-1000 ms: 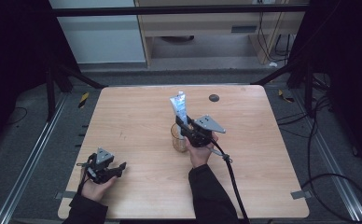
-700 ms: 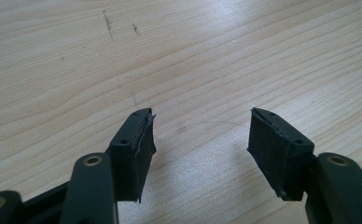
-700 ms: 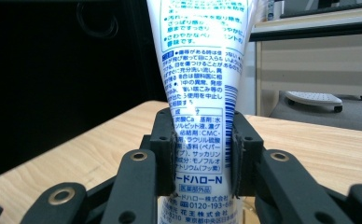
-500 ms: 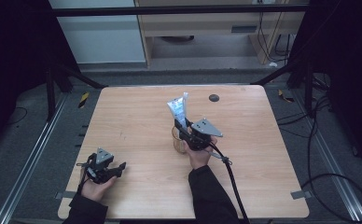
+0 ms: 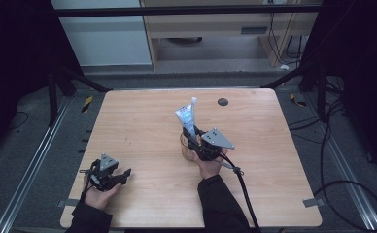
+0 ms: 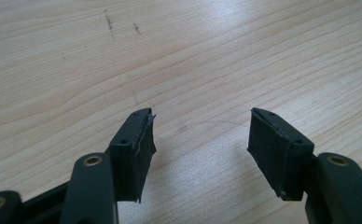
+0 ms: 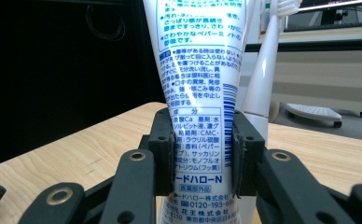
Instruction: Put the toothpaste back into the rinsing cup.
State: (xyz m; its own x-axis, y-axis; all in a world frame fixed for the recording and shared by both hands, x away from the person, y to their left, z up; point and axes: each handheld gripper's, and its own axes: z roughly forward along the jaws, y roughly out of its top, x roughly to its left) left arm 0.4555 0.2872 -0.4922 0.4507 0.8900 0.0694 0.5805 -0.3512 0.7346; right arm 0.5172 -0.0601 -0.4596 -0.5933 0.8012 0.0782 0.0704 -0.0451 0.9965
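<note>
table: bare light wood
behind tube: white toothbrush
right gripper: clamps toothpaste tube upright
left gripper: jaws wide apart, holding nothing

Black grippers — grey three-cornered top plates, brass-ringed screws, black cable — dark sleeves.

Grey floor, dark sides — perhaps a wooden cabinet behind.

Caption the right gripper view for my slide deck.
Right gripper clamps a toothpaste tube upright, a white toothbrush just behind it.
</note>
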